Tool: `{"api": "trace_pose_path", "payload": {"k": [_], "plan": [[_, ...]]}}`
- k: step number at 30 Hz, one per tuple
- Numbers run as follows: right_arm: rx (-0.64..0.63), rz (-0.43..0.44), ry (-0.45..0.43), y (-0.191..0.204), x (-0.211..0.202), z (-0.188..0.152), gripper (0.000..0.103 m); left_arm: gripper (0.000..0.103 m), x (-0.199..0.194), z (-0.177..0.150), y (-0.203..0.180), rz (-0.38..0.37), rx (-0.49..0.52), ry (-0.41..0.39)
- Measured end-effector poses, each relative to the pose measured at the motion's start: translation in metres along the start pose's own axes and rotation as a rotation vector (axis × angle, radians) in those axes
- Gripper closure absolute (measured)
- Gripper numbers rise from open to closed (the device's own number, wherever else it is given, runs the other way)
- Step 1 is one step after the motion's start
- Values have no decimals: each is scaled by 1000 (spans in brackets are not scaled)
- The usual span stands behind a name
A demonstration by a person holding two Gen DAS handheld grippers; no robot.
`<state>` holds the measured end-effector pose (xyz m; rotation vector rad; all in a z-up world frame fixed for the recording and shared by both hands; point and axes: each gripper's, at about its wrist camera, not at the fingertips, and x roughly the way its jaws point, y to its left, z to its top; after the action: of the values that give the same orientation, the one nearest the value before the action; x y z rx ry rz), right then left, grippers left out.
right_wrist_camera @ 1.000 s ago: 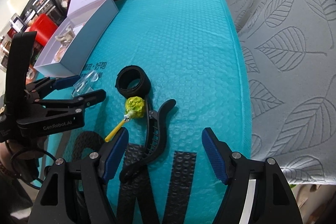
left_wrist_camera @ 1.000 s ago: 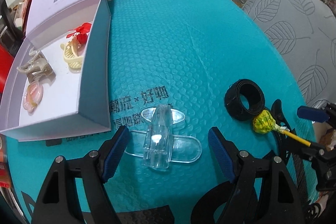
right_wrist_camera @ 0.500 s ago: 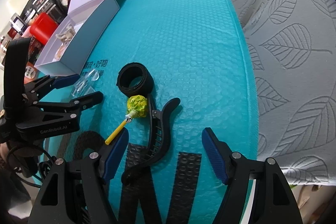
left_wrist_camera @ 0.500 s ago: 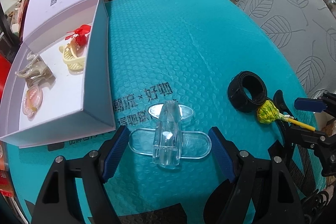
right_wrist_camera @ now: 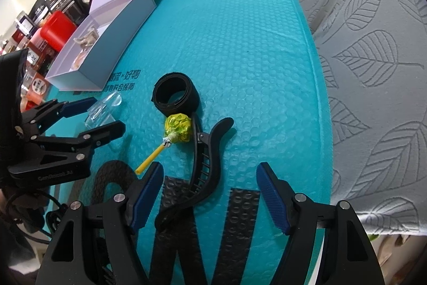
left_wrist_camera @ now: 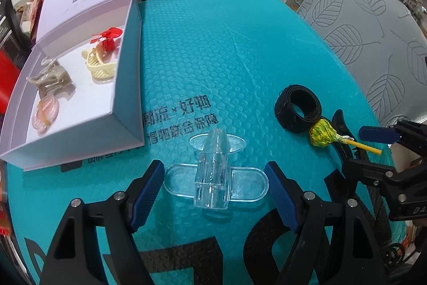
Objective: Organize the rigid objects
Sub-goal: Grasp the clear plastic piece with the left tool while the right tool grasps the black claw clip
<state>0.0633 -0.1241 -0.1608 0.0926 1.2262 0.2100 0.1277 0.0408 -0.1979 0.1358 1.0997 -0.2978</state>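
**a:** ok so the left gripper (left_wrist_camera: 213, 187) is spread wide, pads either side of the clear plastic airplane-shaped piece (left_wrist_camera: 214, 174) lying flat on the teal bubble-wrap mat (left_wrist_camera: 213, 58). nothing touching it yet. the toy sits right between the fingers, nose pointing away, wings running across toward each pad.

**b:** what's the risk there?

**a:** imo the plastic is slick and see-through, so a squeeze on the thin flat wings could make it skate or pop up off the mat instead of seating. grabbing the fatter body looks safer, but the pads line up with the wing tips atm. the open white cardboard box (left_wrist_camera: 125, 108) is ahead and left of the gripper, and its near wall is tall, so a low carry could clip it.

**b:** and the right one?

**a:** right gripper (right_wrist_camera: 209, 194) is also wide apart, empty, with the black plastic hair claw clip (right_wrist_camera: 206, 159) lying between its fingers. the yellow-wrapped lollipop (right_wrist_camera: 178, 128) leans on that clip just ahead, with a black rolled strap (right_wrist_camera: 174, 96) beyond it. closing on the clip could drag the lollipop along.

**b:** anything different from a second ago?

**a:** the left gripper has come in closer and squarer on the airplane, which now sits centred between the pads rather than skewed. the right barely shifts.
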Motion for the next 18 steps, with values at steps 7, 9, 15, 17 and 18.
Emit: {"api": "trace_pose_path", "payload": {"k": [7, 9, 15, 17, 18], "plan": [[-20, -29, 6, 10, 5, -4, 38, 26, -12, -6, 3, 25, -31, -3], [-17, -69, 9, 11, 8, -5, 49, 26, -15, -7, 4, 27, -33, -3], [-32, -145, -4, 12, 7, -8, 83, 26, -20, -11, -3, 32, -30, -13], [-30, -143, -9, 11, 4, -10, 83, 26, -23, -12, -6, 32, -32, -18], [-28, -141, -11, 11, 3, -11, 83, 26, -25, -12, -6, 32, -32, -21]]}}
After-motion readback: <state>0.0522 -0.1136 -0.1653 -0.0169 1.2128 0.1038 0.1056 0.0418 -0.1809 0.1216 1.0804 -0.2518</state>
